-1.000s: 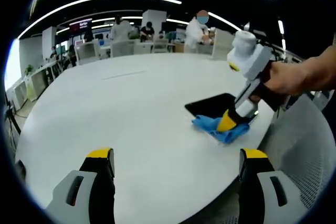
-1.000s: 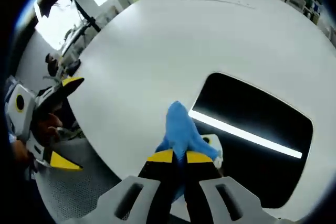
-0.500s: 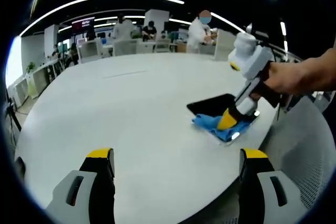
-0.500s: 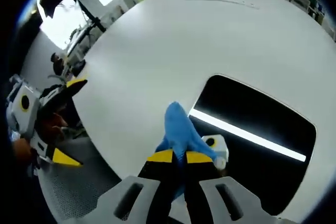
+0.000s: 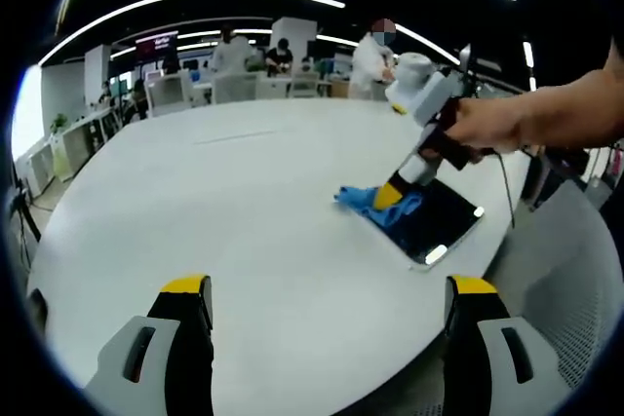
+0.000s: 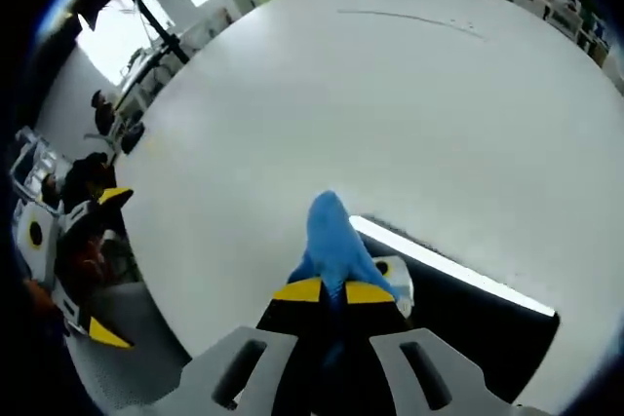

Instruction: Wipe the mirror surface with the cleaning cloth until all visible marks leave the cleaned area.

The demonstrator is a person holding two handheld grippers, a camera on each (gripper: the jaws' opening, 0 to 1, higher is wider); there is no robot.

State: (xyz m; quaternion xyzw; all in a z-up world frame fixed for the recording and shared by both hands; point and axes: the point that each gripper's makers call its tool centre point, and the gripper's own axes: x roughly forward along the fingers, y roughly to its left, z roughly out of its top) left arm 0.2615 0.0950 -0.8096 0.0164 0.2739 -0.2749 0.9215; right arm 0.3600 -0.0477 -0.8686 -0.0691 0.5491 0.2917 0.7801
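A dark rectangular mirror [image 5: 437, 229] lies flat on the round white table [image 5: 244, 202], near its right edge. My right gripper [image 5: 390, 192] is shut on a blue cleaning cloth [image 5: 363, 200] and presses it onto the mirror's far left end. In the right gripper view the cloth [image 6: 331, 236] sticks up from the closed yellow-tipped jaws of that gripper [image 6: 331, 290], with the mirror [image 6: 478, 328] stretching to the right, a bright light strip reflected in it. My left gripper [image 5: 330, 285] hovers open above the table's near side, holding nothing, well short of the mirror.
A person's hand [image 5: 507, 124] holds the right gripper. A grey mesh chair [image 5: 575, 270] stands beside the table's right edge. The left gripper [image 6: 68, 270] appears at the table's edge in the right gripper view. Desks and several people are far behind the table.
The right gripper has slid the cloth across the mirror from its near right part to its far left end, uncovering most of the dark surface. The left gripper has stayed put.
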